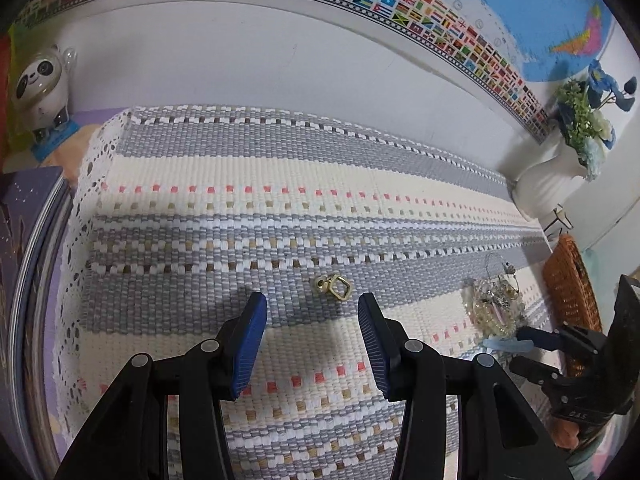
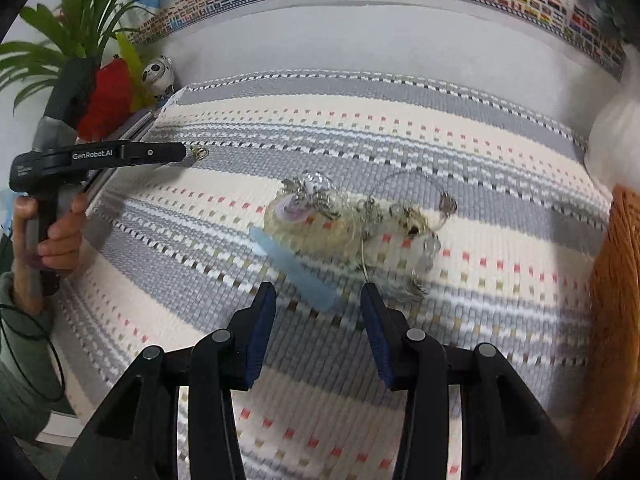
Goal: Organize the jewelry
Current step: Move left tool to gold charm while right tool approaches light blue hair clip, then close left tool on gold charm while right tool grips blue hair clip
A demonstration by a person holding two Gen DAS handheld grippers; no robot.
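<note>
**Both grippers over striped mat, jewelry lying loose**

Woven mat (image 1: 280, 200) w/ grey, cream & pink stripes is covering the work surface, lace edge showing on its left side; a white wall w/ a flag-border map is running behind it. One white vase w/ flowers (image 1: 560, 168) is standing at the mat's far right corner, one wicker basket (image 1: 572, 300) is sitting just off the right edge, one panda figurine (image 1: 40, 84) is standing at the far left.

Left gripper (image 1: 312, 308) is hovering low over the mat, jaws apart, nothing between them. Right gripper (image 2: 318, 296) is doing likewise, jaws apart & empty.

One tangled jewelry pile (image 2: 352, 216) (beads, chains, wire loops; count of pieces can't tell) is lying on the mat right of centre, just ahead of the right gripper. Its long axis is running roughly left-right in the right wrist view. One pale blue strip (image 2: 296, 268) is sticking out of the pile, pointing diagonally toward the right gripper's gap.

One small gold ring (image 1: 334, 286) is lying alone on a grey stripe, just ahead of the left gripper's tips, well apart from the pile.
</note>
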